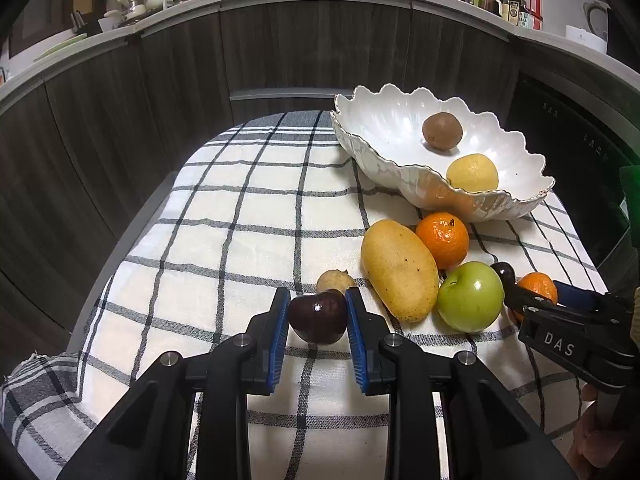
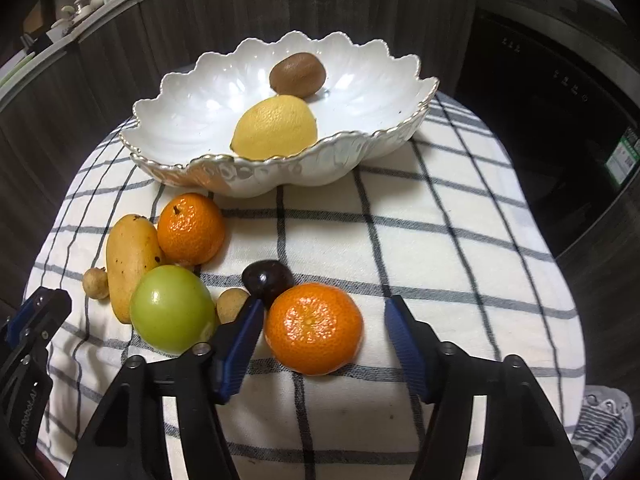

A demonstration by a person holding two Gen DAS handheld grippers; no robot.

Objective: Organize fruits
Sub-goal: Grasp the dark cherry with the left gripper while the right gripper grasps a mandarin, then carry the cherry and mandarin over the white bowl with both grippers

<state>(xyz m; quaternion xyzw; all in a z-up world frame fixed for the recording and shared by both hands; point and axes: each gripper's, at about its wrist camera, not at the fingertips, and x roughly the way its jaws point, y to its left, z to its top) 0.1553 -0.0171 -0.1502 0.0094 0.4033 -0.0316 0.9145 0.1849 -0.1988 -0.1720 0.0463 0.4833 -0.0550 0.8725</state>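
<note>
My left gripper (image 1: pixel 318 300) is shut on a dark plum (image 1: pixel 318 316), low over the checked cloth (image 1: pixel 240 208). My right gripper (image 2: pixel 324 312) is open around an orange mandarin (image 2: pixel 314 328) that rests on the cloth; its left finger touches the fruit and the right finger stands apart from it. A white scalloped bowl (image 2: pixel 192 120) holds a lemon (image 2: pixel 276 126) and a kiwi (image 2: pixel 298 74). A mango (image 2: pixel 130 260), a green apple (image 2: pixel 172 306), a second mandarin (image 2: pixel 190 228), a second dark plum (image 2: pixel 268 278) and two small longans (image 2: pixel 96 282) lie on the cloth.
Dark cabinet fronts (image 1: pixel 320 48) curve behind the table, with a cluttered counter above. A dark appliance (image 2: pixel 560 120) stands to the right. The cloth's left half (image 1: pixel 224 184) is bare in the left wrist view.
</note>
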